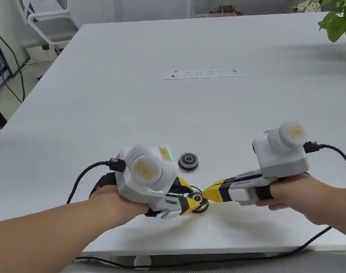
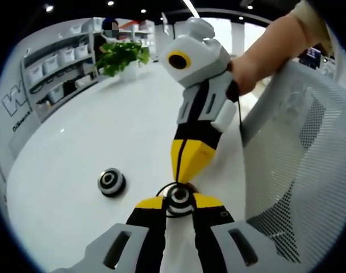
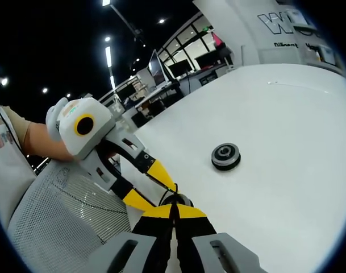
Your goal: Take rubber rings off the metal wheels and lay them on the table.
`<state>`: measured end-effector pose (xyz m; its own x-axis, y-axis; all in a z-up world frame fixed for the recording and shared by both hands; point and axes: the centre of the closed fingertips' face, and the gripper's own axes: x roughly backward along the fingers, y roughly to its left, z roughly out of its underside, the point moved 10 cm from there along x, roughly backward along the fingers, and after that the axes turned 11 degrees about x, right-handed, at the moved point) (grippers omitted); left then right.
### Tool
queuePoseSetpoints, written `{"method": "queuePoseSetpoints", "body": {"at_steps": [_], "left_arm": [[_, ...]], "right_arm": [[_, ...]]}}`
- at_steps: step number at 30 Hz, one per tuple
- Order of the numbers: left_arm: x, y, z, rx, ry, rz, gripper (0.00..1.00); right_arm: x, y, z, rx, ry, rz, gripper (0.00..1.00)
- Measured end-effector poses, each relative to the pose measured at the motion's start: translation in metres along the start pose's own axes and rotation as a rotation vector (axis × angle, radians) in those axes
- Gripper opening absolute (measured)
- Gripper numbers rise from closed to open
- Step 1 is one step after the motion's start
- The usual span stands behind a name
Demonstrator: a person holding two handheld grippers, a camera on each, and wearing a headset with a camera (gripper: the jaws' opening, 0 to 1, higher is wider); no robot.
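Observation:
A small metal wheel (image 1: pixel 199 202) with a black rubber ring hangs just above the white table (image 1: pixel 133 108) near its front edge. My left gripper (image 1: pixel 191 203) is shut on that wheel (image 2: pixel 178 200), one yellow jaw on each side. My right gripper (image 1: pixel 210 193) meets it tip to tip from the right, jaws shut on a thin black loop of the rubber ring (image 2: pixel 162 188) pulled off the wheel's rim. In the right gripper view the shut jaws (image 3: pixel 174 209) touch the wheel (image 3: pixel 176 199). A second wheel (image 1: pixel 188 161) lies flat on the table just beyond.
A white power strip (image 1: pixel 204 73) lies flat at the table's middle. Green plant leaves (image 1: pixel 338 21) hang over the far right corner, and a chair (image 1: pixel 45 20) stands past the far left. Black cables trail from both grippers over the front edge.

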<state>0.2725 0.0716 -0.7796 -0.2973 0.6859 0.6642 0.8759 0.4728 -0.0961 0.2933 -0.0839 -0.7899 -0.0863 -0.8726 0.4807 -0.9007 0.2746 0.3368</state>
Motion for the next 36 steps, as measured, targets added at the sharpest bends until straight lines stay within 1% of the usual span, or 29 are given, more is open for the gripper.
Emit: {"method": "queuePoseSetpoints", "body": {"at_steps": [2,3,4,5,7,10,17,19,24,29,33,36], "left_arm": [[0.002,0.001,-0.002,0.010,-0.010,0.006,0.19],[0.003,0.001,-0.002,0.017,-0.014,0.010,0.21],[0.004,0.001,-0.003,0.022,-0.020,0.027,0.22],[0.004,0.001,-0.003,0.025,-0.021,0.031,0.23],[0.007,0.002,-0.004,0.022,-0.022,0.028,0.23],[0.011,0.003,-0.004,0.035,-0.034,0.028,0.24],[0.025,-0.001,-0.008,0.032,-0.065,0.043,0.28],[0.029,0.000,-0.008,0.029,-0.077,0.041,0.30],[0.043,0.002,-0.009,0.051,-0.110,0.036,0.33],[0.055,0.004,-0.009,0.058,-0.136,0.023,0.38],[0.065,0.007,-0.009,0.072,-0.160,0.010,0.40],[0.071,0.008,-0.006,0.078,-0.170,-0.001,0.45]], "right_arm": [[0.001,0.001,-0.002,-0.006,-0.009,0.001,0.00],[0.002,0.001,-0.002,-0.008,-0.014,0.006,0.00],[0.002,0.000,-0.003,-0.013,-0.018,0.008,0.00],[0.004,-0.002,-0.002,-0.020,-0.024,0.011,0.00],[0.005,-0.002,-0.003,-0.020,-0.029,0.013,0.00],[0.005,-0.003,-0.003,-0.024,-0.036,0.011,0.00],[0.007,-0.002,-0.007,-0.026,-0.053,0.008,0.00],[0.008,-0.001,-0.008,-0.025,-0.055,0.007,0.00],[0.009,0.000,-0.011,-0.022,-0.062,0.001,0.00],[0.010,0.000,-0.015,-0.028,-0.072,0.000,0.00],[0.010,0.000,-0.021,-0.028,-0.078,-0.001,0.00],[0.008,0.000,-0.026,-0.031,-0.084,0.000,0.00]]}}
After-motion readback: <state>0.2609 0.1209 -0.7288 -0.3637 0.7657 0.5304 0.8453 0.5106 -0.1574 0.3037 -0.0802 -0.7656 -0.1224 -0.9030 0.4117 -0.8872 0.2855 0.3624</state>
